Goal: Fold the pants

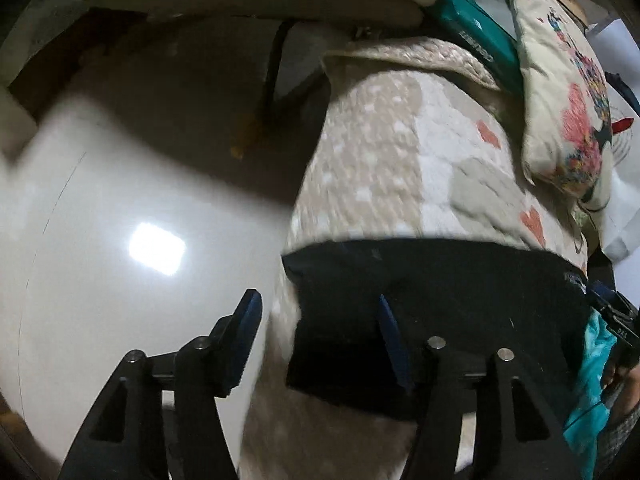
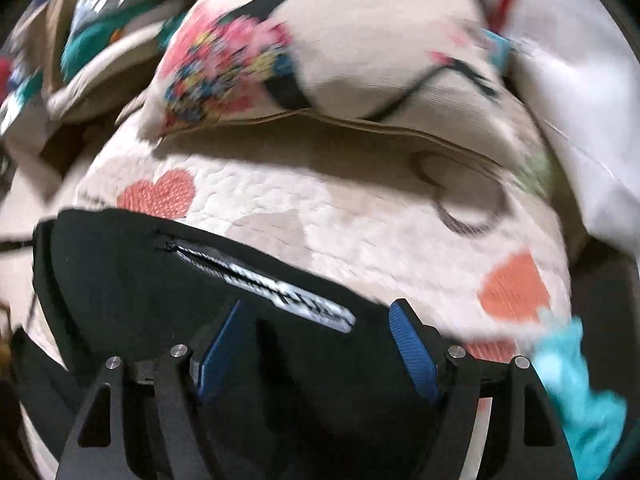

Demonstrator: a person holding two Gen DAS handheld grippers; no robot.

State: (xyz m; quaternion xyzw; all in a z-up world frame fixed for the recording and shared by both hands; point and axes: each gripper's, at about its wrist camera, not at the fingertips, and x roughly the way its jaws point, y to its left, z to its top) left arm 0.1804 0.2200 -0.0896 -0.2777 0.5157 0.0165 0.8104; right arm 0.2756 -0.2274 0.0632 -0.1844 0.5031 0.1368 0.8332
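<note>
Left wrist view: the left tool (image 1: 320,320) is spread wide and grips nothing; its right finger lies over the black pants (image 1: 440,300), which rest on the quilt (image 1: 380,160) at 5 o'clock. A pillow (image 1: 568,92) lies at 2 o'clock, the floor (image 1: 120,200) at 9.

Right wrist view: the right tool (image 2: 320,332) is wide open and empty over the pants (image 2: 140,280), whose zipper (image 2: 264,284) shows. A teal cloth (image 2: 580,384) lies at 4 o'clock.

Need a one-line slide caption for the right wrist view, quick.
Open right gripper poised over black pants with a zipper, lying on a heart-patterned quilt.
</note>
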